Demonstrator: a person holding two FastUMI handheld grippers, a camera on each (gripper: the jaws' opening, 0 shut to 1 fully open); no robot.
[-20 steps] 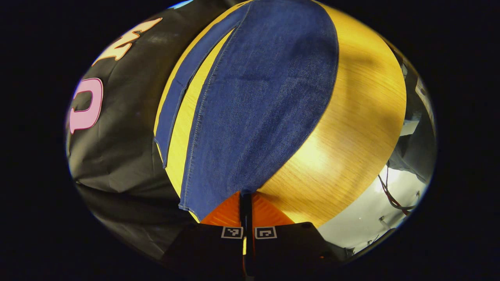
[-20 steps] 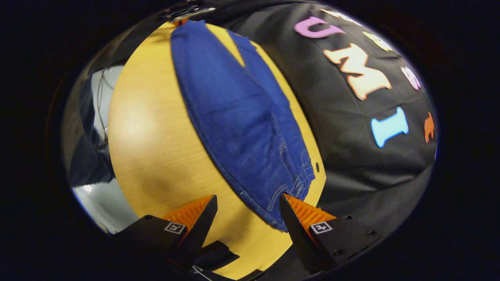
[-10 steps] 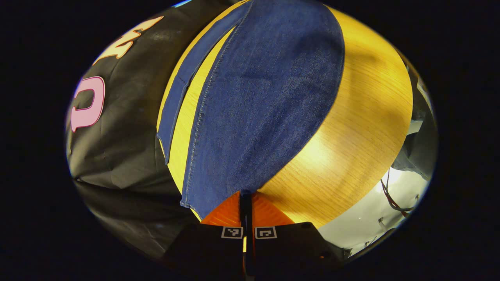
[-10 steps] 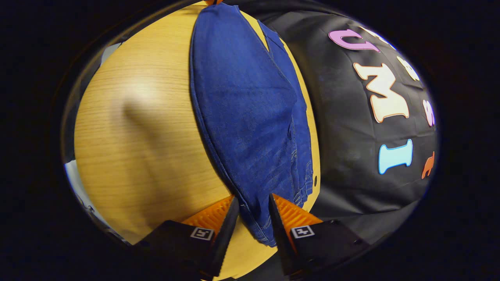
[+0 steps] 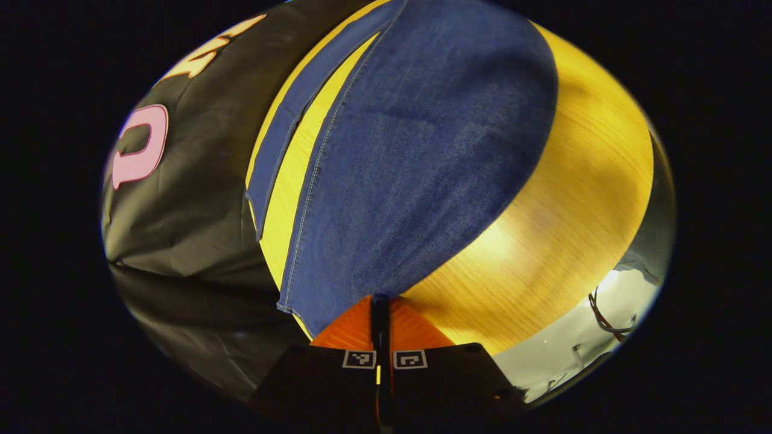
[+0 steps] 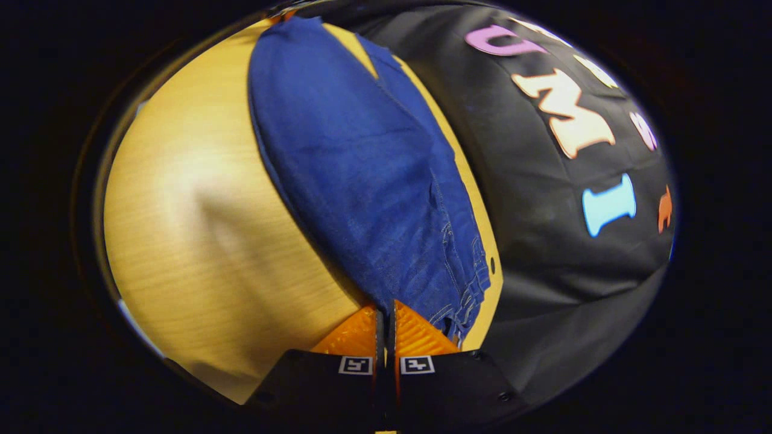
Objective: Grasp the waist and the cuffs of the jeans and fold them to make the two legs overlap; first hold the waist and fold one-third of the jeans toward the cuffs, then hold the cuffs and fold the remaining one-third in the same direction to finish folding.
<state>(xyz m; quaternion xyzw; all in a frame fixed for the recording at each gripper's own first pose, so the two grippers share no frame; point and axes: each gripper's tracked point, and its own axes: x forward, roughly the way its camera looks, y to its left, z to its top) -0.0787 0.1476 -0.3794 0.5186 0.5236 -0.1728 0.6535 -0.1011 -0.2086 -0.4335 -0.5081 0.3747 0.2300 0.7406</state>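
**Jeans gripped at both ends on the table**

Left gripper view: left gripper (image 5: 380, 299) with both fingers pressed together, pinching the near edge of the jeans (image 5: 422, 150) at the cuff end. One broad leg spread away from the fingers across the wooden table (image 5: 579, 199); second leg (image 5: 283, 144) seen as a narrow strip beside it, parted from the first by a sliver of bare wood. Cuff corner just left of the fingers, lying near the table's edge. Black cloth wall (image 5: 181, 211) along the left. Pale floor with cables (image 5: 603, 316) beyond the table at lower right.

Right gripper view: right gripper (image 6: 385, 310) likewise drawn tight, fingers clamped on the denim at the waist end of the jeans (image 6: 356, 163). Stitched seams and bunched folds of the waist (image 6: 467, 283) just right of the fingers, close to the table's far edge. Fabric stretched flat along the table (image 6: 199, 229) toward the top of the view, where the two legs part in a narrow V. Black cloth wall (image 6: 543, 199) behind the table on the right.

Legs not yet overlapped; garment lying lengthwise, nearer the wall side of the table.
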